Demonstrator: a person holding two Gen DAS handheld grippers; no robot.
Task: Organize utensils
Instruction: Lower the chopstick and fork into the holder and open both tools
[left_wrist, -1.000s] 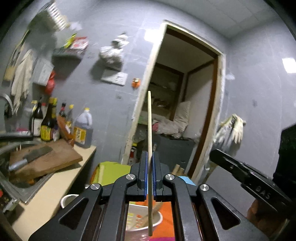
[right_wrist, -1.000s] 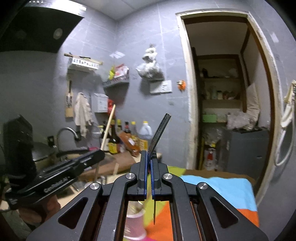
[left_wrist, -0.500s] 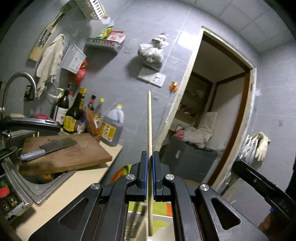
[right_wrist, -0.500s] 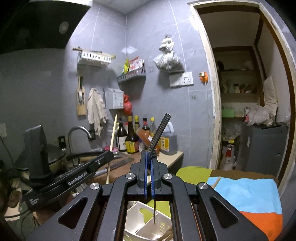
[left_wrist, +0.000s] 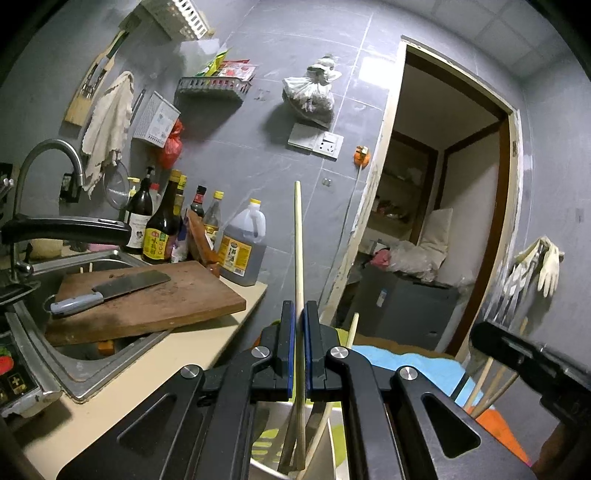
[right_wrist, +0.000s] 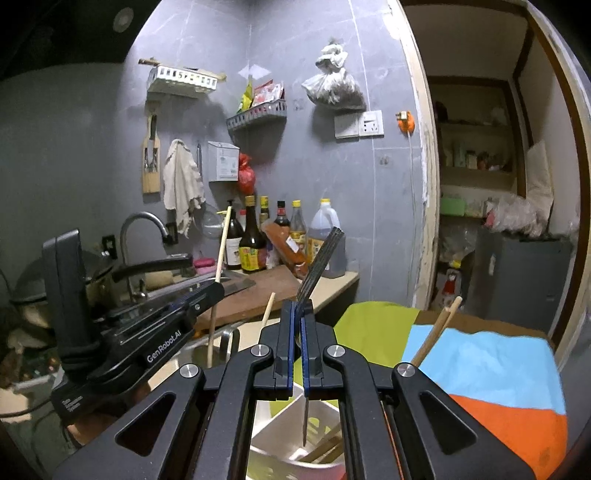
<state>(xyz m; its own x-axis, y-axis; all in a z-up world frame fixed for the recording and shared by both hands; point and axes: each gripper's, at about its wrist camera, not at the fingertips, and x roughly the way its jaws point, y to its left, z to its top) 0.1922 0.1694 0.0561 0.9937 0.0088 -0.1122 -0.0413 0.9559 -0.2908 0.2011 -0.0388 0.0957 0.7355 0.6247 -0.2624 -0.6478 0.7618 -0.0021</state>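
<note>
A white divided utensil holder (right_wrist: 291, 435) is seen on the multicoloured cloth (right_wrist: 491, 369), directly below both tools. A pale wooden chopstick (left_wrist: 298, 258) is clamped upright by the left gripper (left_wrist: 299, 354); a dark fork (right_wrist: 320, 266), tines up, is pinched by the right gripper (right_wrist: 296, 347)

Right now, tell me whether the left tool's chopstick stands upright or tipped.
Upright: the chopstick rises near-vertically from the shut left tool.
</note>
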